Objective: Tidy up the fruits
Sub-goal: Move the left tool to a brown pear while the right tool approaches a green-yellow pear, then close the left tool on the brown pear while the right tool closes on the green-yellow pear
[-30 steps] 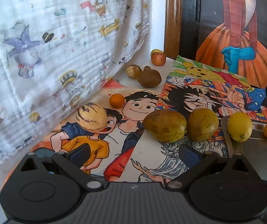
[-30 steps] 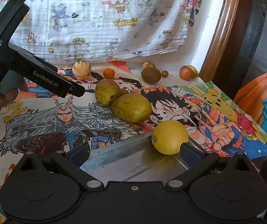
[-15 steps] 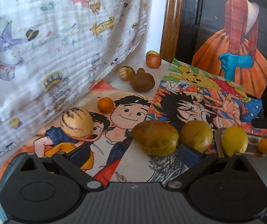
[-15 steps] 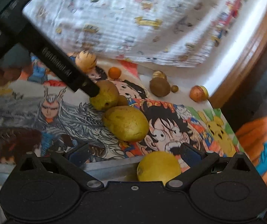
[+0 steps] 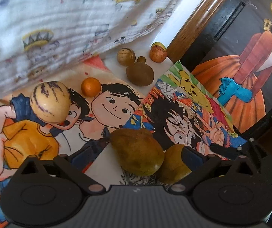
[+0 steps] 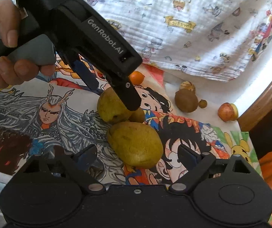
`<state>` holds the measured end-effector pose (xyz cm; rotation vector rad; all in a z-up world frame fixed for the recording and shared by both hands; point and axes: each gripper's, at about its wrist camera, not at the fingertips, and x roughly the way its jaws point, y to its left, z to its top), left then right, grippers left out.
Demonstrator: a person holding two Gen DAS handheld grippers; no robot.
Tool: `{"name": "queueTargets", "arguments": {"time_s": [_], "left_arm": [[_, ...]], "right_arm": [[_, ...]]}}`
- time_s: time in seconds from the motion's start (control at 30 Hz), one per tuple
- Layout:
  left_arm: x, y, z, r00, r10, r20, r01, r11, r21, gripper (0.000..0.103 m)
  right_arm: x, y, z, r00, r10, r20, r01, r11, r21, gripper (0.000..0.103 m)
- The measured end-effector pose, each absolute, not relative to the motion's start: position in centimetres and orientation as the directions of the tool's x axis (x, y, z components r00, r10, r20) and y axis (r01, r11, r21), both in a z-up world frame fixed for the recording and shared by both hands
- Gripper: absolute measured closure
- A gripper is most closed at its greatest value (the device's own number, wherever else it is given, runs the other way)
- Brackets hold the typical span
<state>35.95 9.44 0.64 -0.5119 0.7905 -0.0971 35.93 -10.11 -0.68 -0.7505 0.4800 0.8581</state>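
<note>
Both hand-held grippers are wide open, holding nothing. The left hand-held gripper (image 5: 136, 154) and right hand-held gripper (image 6: 136, 154) each reach around a pear (image 5: 137, 152) beside the other pear (image 6: 112, 105). Little looks sorted yet.

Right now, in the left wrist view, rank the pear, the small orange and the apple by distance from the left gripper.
1. Pear: between the left gripper's fingers.
2. Small orange: mid-table, left.
3. Apple: far back by the wooden frame.

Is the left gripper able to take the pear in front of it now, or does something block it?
Probably yes. The left gripper is open around the pear; the second pear touches it and crowds one finger.
</note>
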Motion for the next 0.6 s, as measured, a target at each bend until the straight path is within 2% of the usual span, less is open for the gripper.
{"name": "queueTargets", "arguments": {"time_s": [0.3, 0.6], "left_arm": [[37.2, 9.7, -0.2, 0.669, -0.299, -0.680, -0.151, 0.841, -0.519, 0.015], [37.8, 9.5, -0.2, 0.662, -0.280, -0.696, -0.174, 0.845, -0.506, 0.029]], "right_arm": [[37.3, -9.2, -1.5, 0.534, 0.512, -0.673, -0.842, 0.392, -0.371, 0.021], [37.7, -9.3, -1.7, 0.519, 0.516, -0.682, -0.846, 0.420, -0.327, 0.027]]}}
